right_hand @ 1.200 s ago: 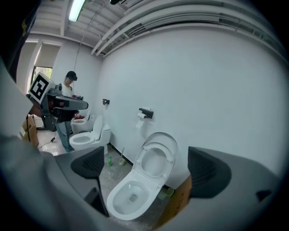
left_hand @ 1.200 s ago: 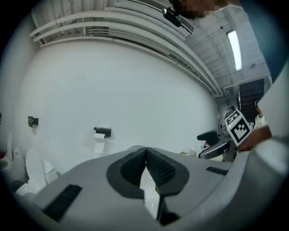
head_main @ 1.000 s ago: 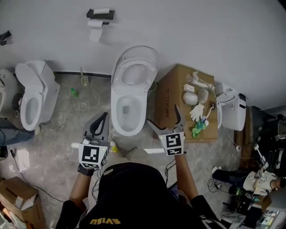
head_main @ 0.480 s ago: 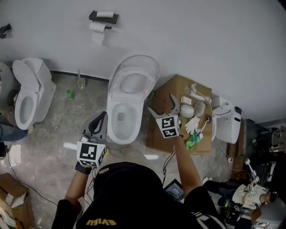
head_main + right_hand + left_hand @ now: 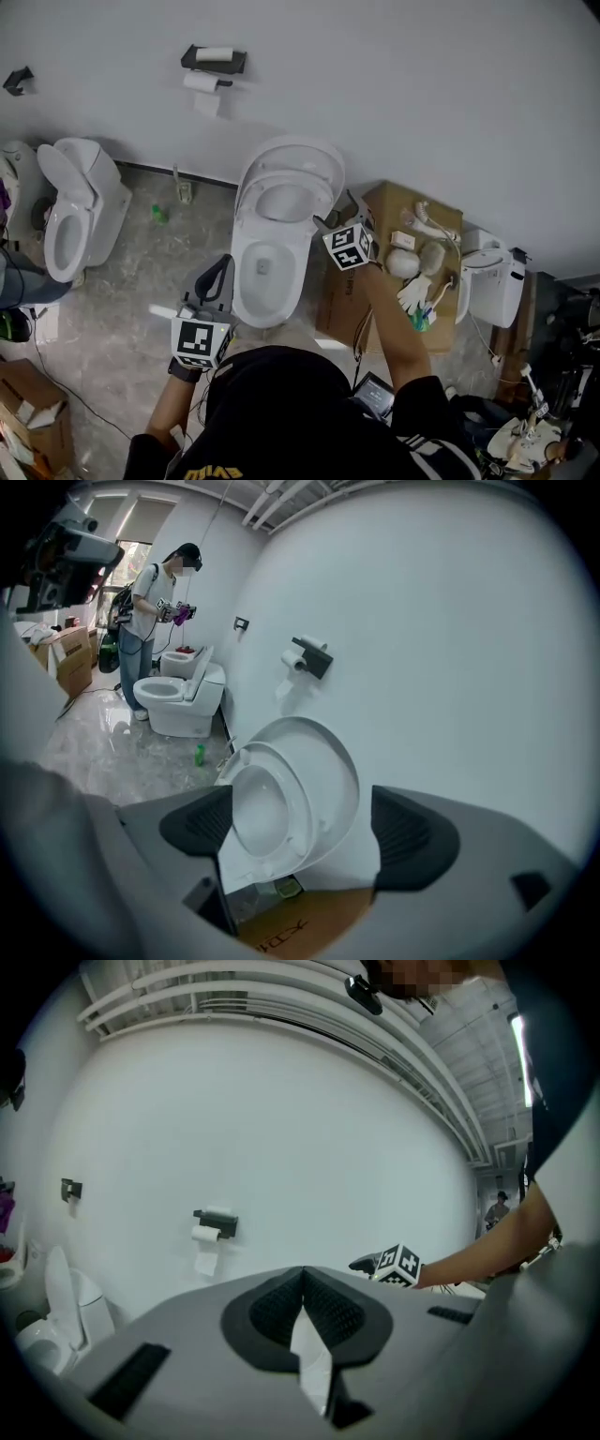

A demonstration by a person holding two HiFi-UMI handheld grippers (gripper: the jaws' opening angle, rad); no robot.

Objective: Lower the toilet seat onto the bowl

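A white toilet stands against the wall, its bowl (image 5: 270, 272) uncovered. The seat (image 5: 284, 192) and the lid (image 5: 302, 153) lean upright over it. My right gripper (image 5: 336, 214) sits close by the seat's right edge. It is open; its jaws have just been closing, and no pad presses on anything. In the right gripper view the raised seat (image 5: 251, 810) and lid (image 5: 330, 772) show a little ahead, framed by the right gripper (image 5: 300, 825). My left gripper (image 5: 217, 264) hangs shut and empty left of the bowl's front. Seen through the left gripper (image 5: 302, 1283) is only the wall.
A cardboard box (image 5: 375, 281) right of the toilet carries a white glove (image 5: 412, 292) and small items. A second toilet (image 5: 70, 216) stands at the left, with a person (image 5: 150, 602) beside it. A paper holder (image 5: 214, 61) hangs on the wall. A green bottle (image 5: 161, 214) stands on the floor.
My right gripper has travelled from the bowl's front right corner up to the right edge of the raised seat. The left gripper has shifted slightly. Seat and lid stay upright.
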